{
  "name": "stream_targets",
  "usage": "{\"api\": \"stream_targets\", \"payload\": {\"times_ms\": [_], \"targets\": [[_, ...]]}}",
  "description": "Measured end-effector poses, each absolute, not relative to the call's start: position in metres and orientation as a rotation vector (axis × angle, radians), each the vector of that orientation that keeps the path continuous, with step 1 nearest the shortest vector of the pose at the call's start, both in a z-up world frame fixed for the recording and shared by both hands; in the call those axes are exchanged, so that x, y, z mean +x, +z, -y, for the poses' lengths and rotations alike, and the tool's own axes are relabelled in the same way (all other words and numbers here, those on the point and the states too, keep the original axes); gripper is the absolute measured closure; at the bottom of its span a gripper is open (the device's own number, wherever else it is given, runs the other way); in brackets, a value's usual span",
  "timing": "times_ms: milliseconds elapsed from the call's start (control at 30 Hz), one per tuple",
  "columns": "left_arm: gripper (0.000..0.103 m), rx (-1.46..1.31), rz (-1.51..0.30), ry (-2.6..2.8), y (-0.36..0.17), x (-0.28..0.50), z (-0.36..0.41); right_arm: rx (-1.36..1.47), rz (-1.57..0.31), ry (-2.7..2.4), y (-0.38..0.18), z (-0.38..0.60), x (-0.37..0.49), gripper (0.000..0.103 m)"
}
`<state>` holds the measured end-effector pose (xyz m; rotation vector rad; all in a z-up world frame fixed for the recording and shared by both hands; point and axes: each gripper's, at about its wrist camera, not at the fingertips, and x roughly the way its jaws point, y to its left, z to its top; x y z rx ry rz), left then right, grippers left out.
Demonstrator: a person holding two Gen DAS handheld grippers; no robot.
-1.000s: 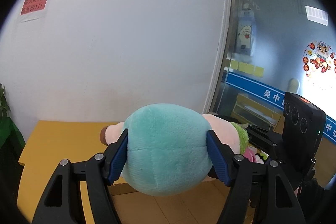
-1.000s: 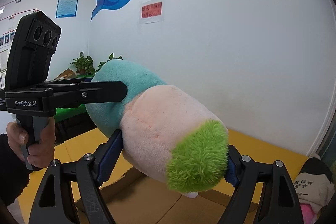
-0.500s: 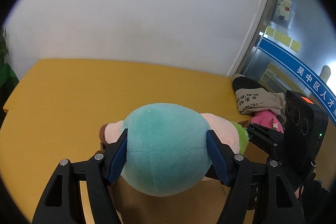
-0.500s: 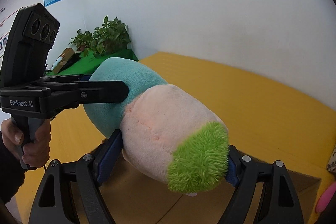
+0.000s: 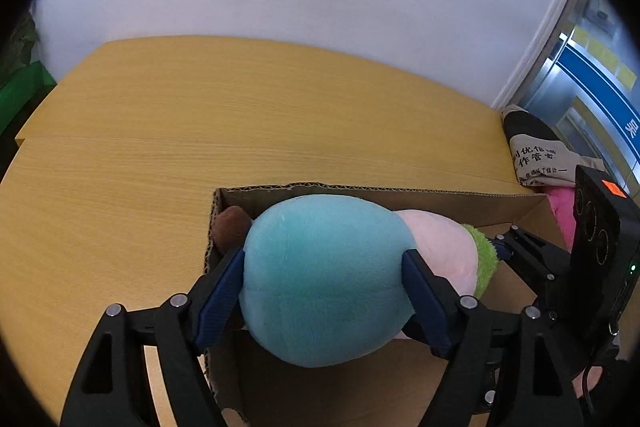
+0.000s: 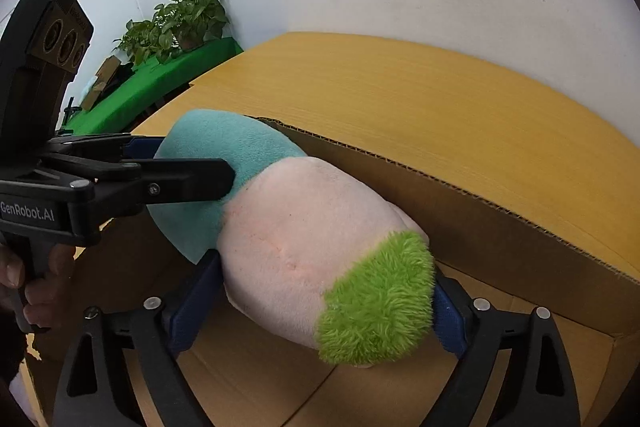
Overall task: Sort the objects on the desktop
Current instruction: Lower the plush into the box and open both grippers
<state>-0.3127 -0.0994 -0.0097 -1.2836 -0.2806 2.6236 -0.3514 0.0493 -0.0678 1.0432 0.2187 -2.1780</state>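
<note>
A plush toy (image 5: 320, 279) with a teal end, a pale pink body and a green fuzzy patch (image 6: 376, 299) is held by both grippers. My left gripper (image 5: 324, 279) is shut on the teal end. My right gripper (image 6: 320, 287) is shut on the pink and green end (image 6: 296, 235). The toy hangs inside the open cardboard box (image 5: 400, 193), just below its far rim (image 6: 460, 195). A brown part of the toy (image 5: 230, 227) shows by the box's left corner.
The box stands on a yellow wooden table (image 5: 160, 147) against a white wall. A cloth bag (image 5: 536, 155) and a pink item (image 5: 562, 211) lie right of the box. Potted plants (image 6: 180, 15) on a green surface stand far left.
Both grippers have lowered the plush toy from up in front of the wall down into the cardboard box. The grip on the toy has not changed.
</note>
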Motion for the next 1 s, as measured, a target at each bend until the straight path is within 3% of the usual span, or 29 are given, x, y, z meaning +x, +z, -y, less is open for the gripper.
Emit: {"api": "stream_targets", "payload": {"times_ms": [300,500,600,800,1000], "targets": [[0.025,-1.066,0.12,2.726,0.065,-0.205,0.101,1.009,-0.186,-2.254,0.014,-0.085,-0.281,0.002],[0.025,-1.002,0.046,2.704,0.065,-0.103,0.086,0.862,-0.096,-2.328,0.074,-0.18,-0.169,0.0],[0.024,-1.037,0.07,2.711,0.047,-0.087,0.067,0.926,-0.031,-2.371,0.061,-0.231,-0.131,0.0],[0.025,-1.193,0.215,2.645,0.003,-0.079,0.056,1.245,0.191,-2.344,-0.019,-0.274,-0.11,0.0],[0.025,-1.294,0.275,2.661,-0.022,-0.079,0.075,1.323,0.203,-2.393,-0.052,-0.28,-0.105,0.001]]}}
